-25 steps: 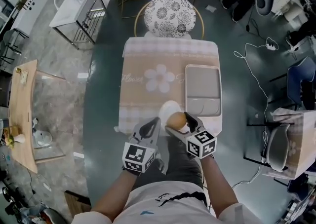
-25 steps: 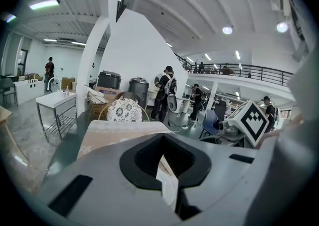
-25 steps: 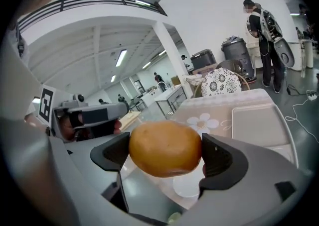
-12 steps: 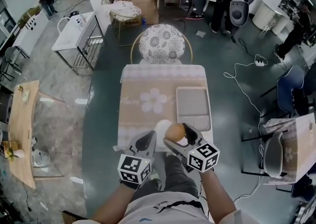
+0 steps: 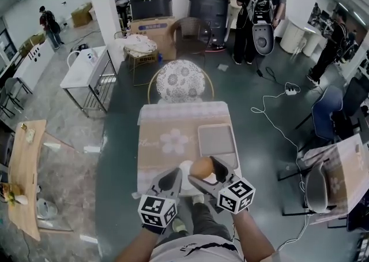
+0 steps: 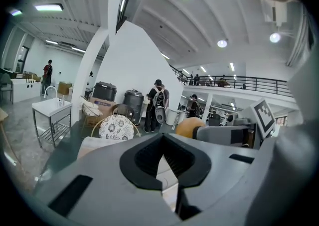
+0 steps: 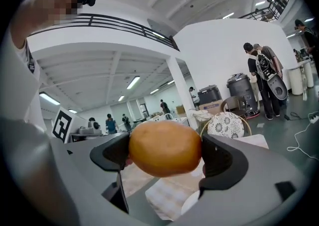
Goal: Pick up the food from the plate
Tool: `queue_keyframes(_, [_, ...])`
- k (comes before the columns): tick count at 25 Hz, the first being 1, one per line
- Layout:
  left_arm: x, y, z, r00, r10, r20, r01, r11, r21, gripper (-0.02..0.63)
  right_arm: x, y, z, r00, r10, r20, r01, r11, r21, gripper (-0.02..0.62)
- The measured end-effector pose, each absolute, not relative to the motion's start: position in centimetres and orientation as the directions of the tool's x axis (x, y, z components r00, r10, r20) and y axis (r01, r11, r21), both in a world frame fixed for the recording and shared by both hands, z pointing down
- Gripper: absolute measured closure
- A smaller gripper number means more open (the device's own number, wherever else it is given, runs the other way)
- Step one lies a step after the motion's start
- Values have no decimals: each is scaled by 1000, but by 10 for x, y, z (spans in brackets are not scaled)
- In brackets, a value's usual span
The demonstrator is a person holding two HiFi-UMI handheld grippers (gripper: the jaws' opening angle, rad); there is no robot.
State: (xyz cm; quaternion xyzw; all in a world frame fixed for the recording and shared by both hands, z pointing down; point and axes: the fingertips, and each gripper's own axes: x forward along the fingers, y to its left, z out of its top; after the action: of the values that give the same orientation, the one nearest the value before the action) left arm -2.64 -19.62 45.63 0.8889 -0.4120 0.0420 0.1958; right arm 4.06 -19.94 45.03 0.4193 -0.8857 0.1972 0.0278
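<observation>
Big open hall, small table with beige flower-print cloth (image 5: 173, 134) at frame centre. Right gripper (image 7: 165, 156) clamped on the golden-brown round bun (image 5: 202, 167), held above the white round plate (image 5: 184, 169) at the table's lower edge. Left gripper (image 5: 171, 179) jaws together, empty, just left.

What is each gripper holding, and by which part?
The right gripper holds the round brown bun, with its jaws pressed on two opposite sides. The left gripper holds nothing; its jaws are together.
</observation>
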Motion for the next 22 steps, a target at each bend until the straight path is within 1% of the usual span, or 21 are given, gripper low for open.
queue_keyframes(8, [-23,-184,426,671,-718,185,-735,-610,295,600,35,-184,417,-637,-751,174,-764,585,-271,173])
queue_keyframes(22, [-30,-170,412,665,-730,155,-739,-615,274,600,24,-168,409,-641,-749,168,-763,598,-244,173])
